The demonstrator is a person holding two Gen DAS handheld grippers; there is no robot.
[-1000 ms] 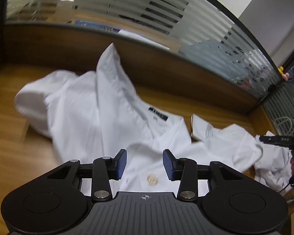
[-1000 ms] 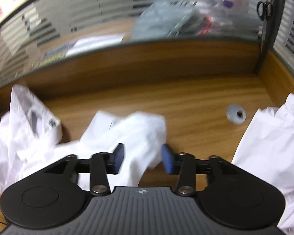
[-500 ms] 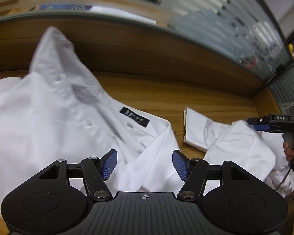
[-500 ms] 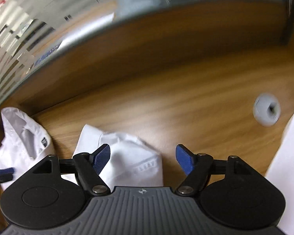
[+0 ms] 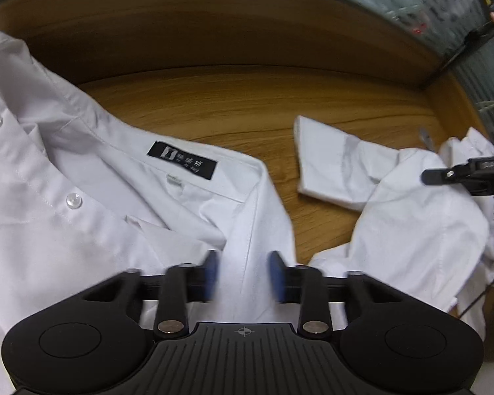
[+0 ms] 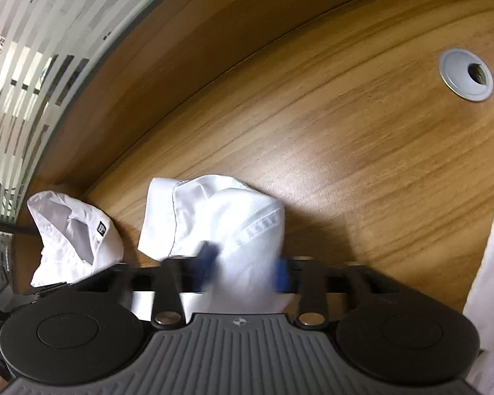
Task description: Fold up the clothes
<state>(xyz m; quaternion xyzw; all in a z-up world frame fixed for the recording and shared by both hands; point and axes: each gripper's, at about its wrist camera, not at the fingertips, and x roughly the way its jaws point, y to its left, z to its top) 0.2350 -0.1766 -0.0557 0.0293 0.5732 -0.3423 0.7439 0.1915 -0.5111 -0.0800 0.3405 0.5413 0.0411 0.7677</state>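
Wooden desk (image 5: 240, 105) with a raised back panel and frosted striped glass behind it fills both views. On it lies a white shirt (image 5: 92, 217), crumpled and unfolded: its collar with a black label (image 5: 182, 160) sits toward the left, and one sleeve (image 5: 372, 181) trails off across the bare wood to the right.

At the shirt's shoulder, just below the collar, the left gripper (image 5: 243, 275) has cloth between its blue pads and its jaws are closing on it; whether they pinch yet I cannot tell. The right gripper (image 6: 243, 268) is over the sleeve's cuff end (image 6: 214, 217), jaws likewise closing with fabric between them. A grey cable grommet (image 6: 466, 74) sits well apart in the desk.

As for folding, nothing looks done: no flat panel, no crease, sleeves askew. Spreading the shirt and every fold remain, by my judgement.

Compared with a second ago, both grippers have come down close to the cloth, their jaws opened wide midway and now narrow, and the collar looms much larger in the left view.
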